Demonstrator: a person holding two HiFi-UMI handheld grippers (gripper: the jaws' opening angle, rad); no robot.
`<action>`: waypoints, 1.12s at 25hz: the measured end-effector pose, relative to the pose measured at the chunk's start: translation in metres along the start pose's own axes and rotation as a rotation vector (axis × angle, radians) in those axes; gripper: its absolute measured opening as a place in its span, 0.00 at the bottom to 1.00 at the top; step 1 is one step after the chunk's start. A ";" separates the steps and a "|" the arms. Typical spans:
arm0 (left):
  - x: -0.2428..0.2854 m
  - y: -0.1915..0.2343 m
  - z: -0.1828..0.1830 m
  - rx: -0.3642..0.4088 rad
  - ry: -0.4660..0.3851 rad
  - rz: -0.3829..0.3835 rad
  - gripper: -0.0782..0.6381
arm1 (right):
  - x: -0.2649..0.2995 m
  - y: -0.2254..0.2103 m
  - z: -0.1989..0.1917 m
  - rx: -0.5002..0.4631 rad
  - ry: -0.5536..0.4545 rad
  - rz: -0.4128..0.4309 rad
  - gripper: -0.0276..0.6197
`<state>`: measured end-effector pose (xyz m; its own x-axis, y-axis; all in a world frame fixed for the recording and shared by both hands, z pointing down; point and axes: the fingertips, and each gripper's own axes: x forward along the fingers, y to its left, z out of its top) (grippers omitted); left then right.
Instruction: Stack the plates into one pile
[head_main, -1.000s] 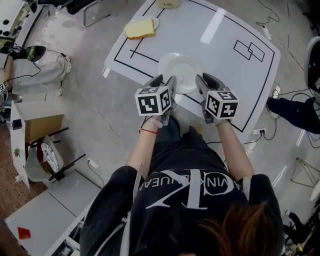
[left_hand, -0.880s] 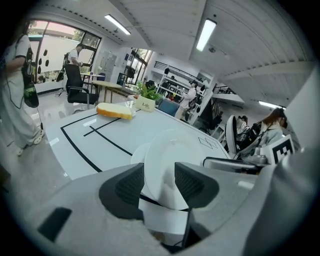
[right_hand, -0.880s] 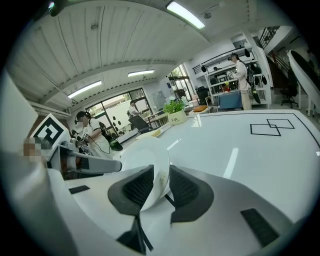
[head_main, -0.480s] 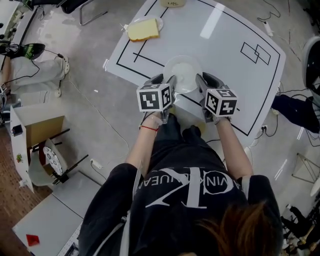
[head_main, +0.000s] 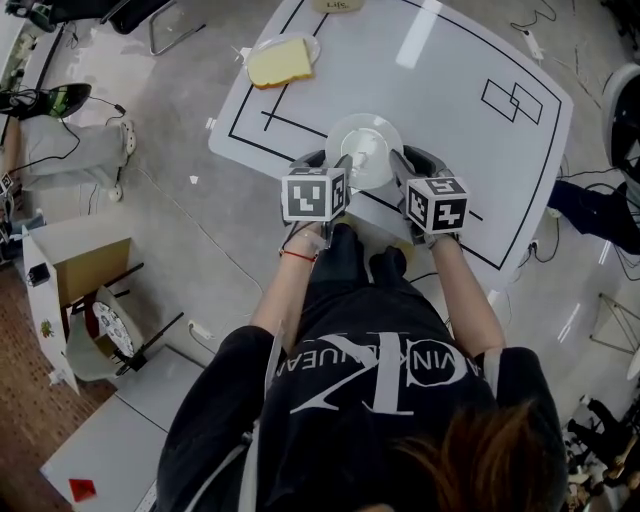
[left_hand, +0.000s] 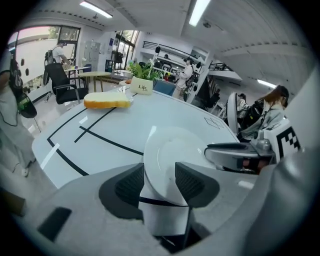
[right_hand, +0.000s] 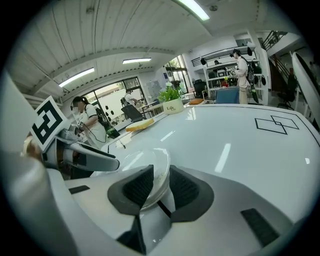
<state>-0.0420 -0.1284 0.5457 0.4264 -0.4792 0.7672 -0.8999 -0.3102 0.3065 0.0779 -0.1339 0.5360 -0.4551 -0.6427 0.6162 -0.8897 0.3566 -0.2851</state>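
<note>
Item one: a white plate, round and shallow, which we find at the middle of the table's near edge; we cannot tell whether it rests on the top or hangs just above it. We hold it from both sides. The left gripper is clamped on its near-left rim, the ribbed pads pressed to either face. The right gripper is clamped on the near-right rim in the same way. Each gripper carries its marker cube close above the near edge. Item two: a second plate by the left edge, well apart from the first, bearing a yellow bread-like slab. Item three: a small printed card standing upright at the far left corner. Item four: black lines on the white top, with two outlined rectangles toward the right corner.
</note>
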 end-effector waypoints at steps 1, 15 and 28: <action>0.001 0.000 0.000 0.006 0.004 0.004 0.39 | 0.000 0.001 0.000 -0.011 0.003 -0.001 0.20; -0.012 -0.006 0.030 0.081 -0.156 -0.007 0.34 | -0.022 -0.009 0.014 -0.087 -0.097 -0.031 0.19; -0.035 -0.019 0.075 0.132 -0.313 -0.057 0.27 | -0.064 -0.027 0.064 -0.113 -0.268 -0.056 0.10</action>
<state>-0.0328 -0.1672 0.4709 0.5011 -0.6805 0.5346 -0.8632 -0.4374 0.2523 0.1291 -0.1457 0.4573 -0.4123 -0.8145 0.4082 -0.9108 0.3791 -0.1635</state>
